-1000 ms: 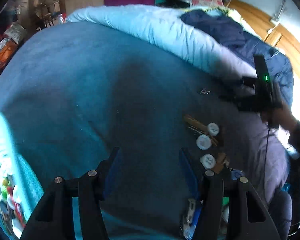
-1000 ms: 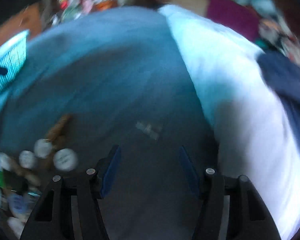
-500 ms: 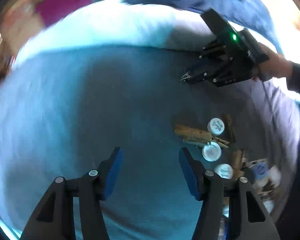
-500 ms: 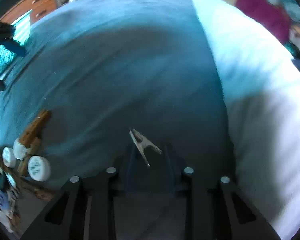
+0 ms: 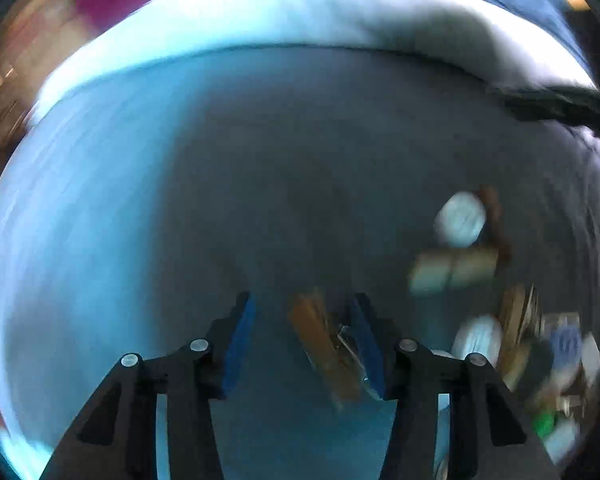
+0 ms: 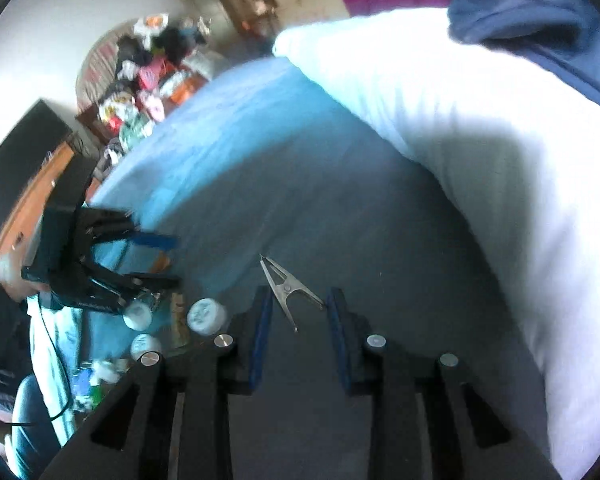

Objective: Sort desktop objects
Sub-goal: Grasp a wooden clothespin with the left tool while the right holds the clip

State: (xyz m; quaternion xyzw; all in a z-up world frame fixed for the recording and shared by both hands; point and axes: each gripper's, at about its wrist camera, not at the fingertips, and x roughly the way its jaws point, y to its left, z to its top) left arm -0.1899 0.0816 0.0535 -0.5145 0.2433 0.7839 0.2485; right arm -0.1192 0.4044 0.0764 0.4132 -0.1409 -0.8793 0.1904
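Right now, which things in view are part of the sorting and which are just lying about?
In the job:
- metal clip, between the right gripper's fingers
- wooden clothespin, between the open left gripper's fingers
- white caps

Lying about:
- white duvet
- navy clothing
- blue bedspread

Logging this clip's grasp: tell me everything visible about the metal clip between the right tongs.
The metal clip is a small silver spring clamp, seemingly bare steel, with a rivet at its pivot. Its closed pointed nose faces away from the camera; two thin handles splay back toward it. It sits between the right tongs, one handle reaching the right-side pad, the other ending in the gap. Whether it is lifted off the blue bedspread cannot be told.
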